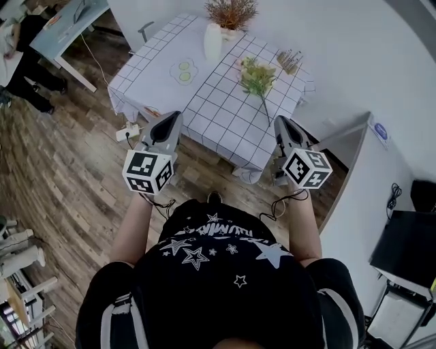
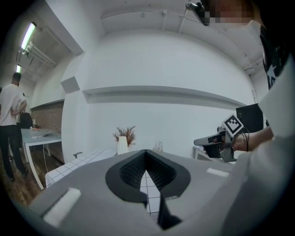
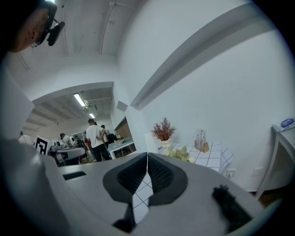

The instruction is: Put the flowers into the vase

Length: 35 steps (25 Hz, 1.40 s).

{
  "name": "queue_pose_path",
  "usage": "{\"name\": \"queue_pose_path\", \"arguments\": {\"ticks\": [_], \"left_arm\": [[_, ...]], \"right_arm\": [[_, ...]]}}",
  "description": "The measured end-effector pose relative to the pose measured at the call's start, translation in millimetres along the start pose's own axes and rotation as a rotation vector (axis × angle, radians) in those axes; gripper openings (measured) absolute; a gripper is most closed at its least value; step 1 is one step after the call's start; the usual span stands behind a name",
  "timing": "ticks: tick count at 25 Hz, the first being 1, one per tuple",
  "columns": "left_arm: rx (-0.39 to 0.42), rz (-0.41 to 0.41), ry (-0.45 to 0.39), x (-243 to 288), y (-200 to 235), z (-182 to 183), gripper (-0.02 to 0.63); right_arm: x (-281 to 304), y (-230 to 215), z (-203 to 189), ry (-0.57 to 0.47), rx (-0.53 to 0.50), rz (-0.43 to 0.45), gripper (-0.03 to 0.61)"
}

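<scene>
A bunch of pale yellow-green flowers (image 1: 257, 77) with a long stem lies on the checked tablecloth (image 1: 218, 102), right of centre. A tall white vase (image 1: 212, 41) stands empty at the table's far side; it shows small in the left gripper view (image 2: 122, 144). The flowers (image 3: 180, 154) also show past the right jaws. My left gripper (image 1: 174, 117) hovers shut and empty just short of the table's near left edge. Off the near right corner, my right gripper (image 1: 279, 123) is shut and empty too.
A white pot of dried reddish plants (image 1: 231, 15) stands behind the vase. Cucumber slices (image 1: 184, 71) lie on the cloth, and a small wooden stand (image 1: 289, 61) sits at the far right. A white cabinet (image 1: 354, 170) is to the right, a desk (image 1: 65, 31) far left.
</scene>
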<state>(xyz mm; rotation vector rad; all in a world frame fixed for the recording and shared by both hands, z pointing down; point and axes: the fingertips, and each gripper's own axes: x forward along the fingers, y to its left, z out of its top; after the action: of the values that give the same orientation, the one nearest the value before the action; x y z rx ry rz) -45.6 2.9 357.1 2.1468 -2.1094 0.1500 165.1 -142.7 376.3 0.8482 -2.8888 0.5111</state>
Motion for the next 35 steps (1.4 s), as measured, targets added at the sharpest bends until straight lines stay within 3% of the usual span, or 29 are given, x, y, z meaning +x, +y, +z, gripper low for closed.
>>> {"name": "queue_pose_path", "arguments": {"ticks": [13, 23, 29, 35], "left_arm": [[-0.035, -0.004, 0.025, 30.3, 12.9, -10.9, 0.009], [-0.045, -0.114, 0.001, 101.8, 50.4, -3.6, 0.009], [-0.035, -0.164, 0.01, 152.0, 82.6, -5.6, 0.009], [-0.046, -0.241, 0.025, 192.0, 99.9, -8.8, 0.009]], "right_arm": [[27.1, -16.6, -11.7, 0.037, 0.027, -0.003, 0.012], [64.0, -40.3, -7.9, 0.042, 0.024, -0.125, 0.012], [99.8, -44.9, -11.2, 0.148, -0.024, -0.106, 0.012], [130.8, -59.5, -13.6, 0.178, 0.003, -0.18, 0.012]]}}
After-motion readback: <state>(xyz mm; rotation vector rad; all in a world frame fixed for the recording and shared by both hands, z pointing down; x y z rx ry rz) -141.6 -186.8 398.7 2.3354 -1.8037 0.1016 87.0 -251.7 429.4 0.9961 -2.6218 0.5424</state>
